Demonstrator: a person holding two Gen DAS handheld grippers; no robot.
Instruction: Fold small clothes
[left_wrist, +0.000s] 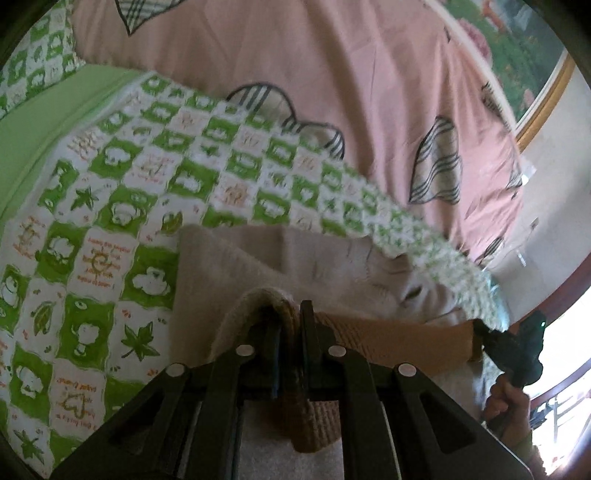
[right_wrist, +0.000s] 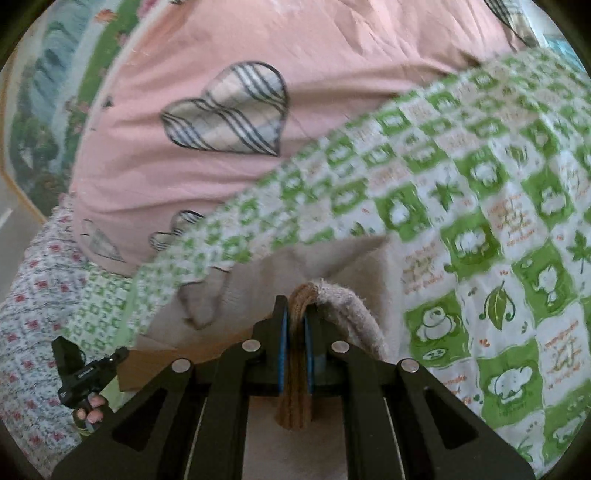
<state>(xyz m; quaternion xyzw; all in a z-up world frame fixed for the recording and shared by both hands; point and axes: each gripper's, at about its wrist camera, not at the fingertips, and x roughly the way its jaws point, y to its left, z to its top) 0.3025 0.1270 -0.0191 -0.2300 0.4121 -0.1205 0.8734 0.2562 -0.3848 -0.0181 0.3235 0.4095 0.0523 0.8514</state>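
**Two grippers, one small beige garment held at its brown band**

One small garment (left_wrist: 266, 254), beige and knit-looking, lies on the green-and-white checked sheet (left_wrist: 110, 192) and is lifted at its near edge. That near edge carries a ribbed brown band (left_wrist: 391, 339), and both tools hold it there.

In the left wrist view, the left gripper (left_wrist: 286, 314) has its fingers drawn together on a bunched fold of the brown band, with beige cloth curling over the left finger. The band runs off to the right, taut, towards the other tool, which shows at the right edge as a dark shape gripped by the person's right hand (left_wrist: 506, 402).

In the right wrist view, the right gripper (right_wrist: 295, 306) is clamped the same way: brown ribbed cloth is pinched between its blue-lined pads (right_wrist: 282, 332) and hangs out below them, while the beige edge arcs away over the right finger. The garment's body spreads beyond the fingertips, partly tucked under a raised fold of the checked sheet. The left hand (right_wrist: 92, 410) and its tool appear small at the lower left.

Beyond the sheet lies a pink cover (right_wrist: 207, 48) printed with striped hearts (right_wrist: 229, 110). A white cloth with small red flowers (right_wrist: 33, 295) sits at the left of the right wrist view, and a framed landscape picture (left_wrist: 517, 55) fills the upper right corner of the left wrist view. Both views are somewhat blurred.
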